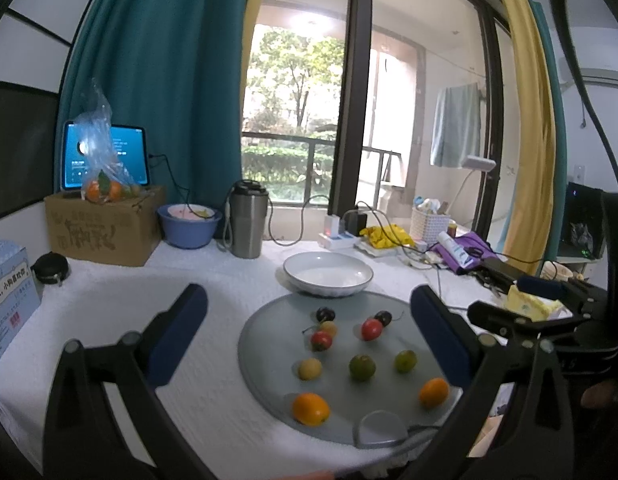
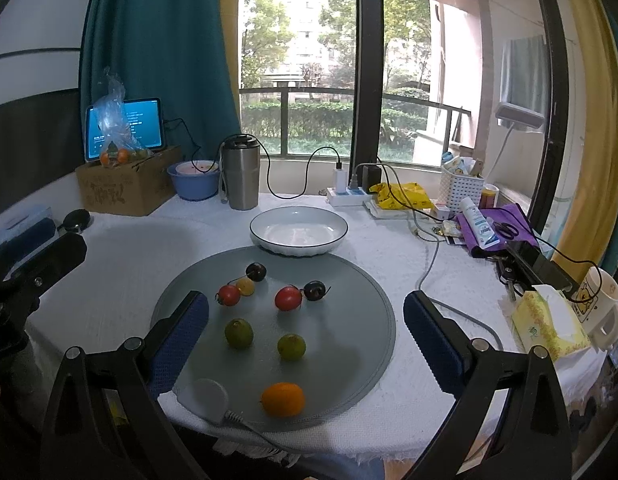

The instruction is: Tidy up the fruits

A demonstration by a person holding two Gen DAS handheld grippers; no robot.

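Left wrist view: the left gripper (image 1: 309, 312) hovers with jaws spread and empty over the grey mat (image 1: 269, 344), where small fruits (image 1: 310, 409) lie apart, easy to pick singly; right wrist view: the right gripper (image 2: 307, 312) likewise spread, facing the empty white dish (image 2: 299, 232) just beyond, likely their destination

Fruits (image 2: 288, 298) on grey mat (image 2: 361, 320)

A home: curtains (image 2: 157, 48), balcony laundry (image 1: 455, 124) (lived-in).
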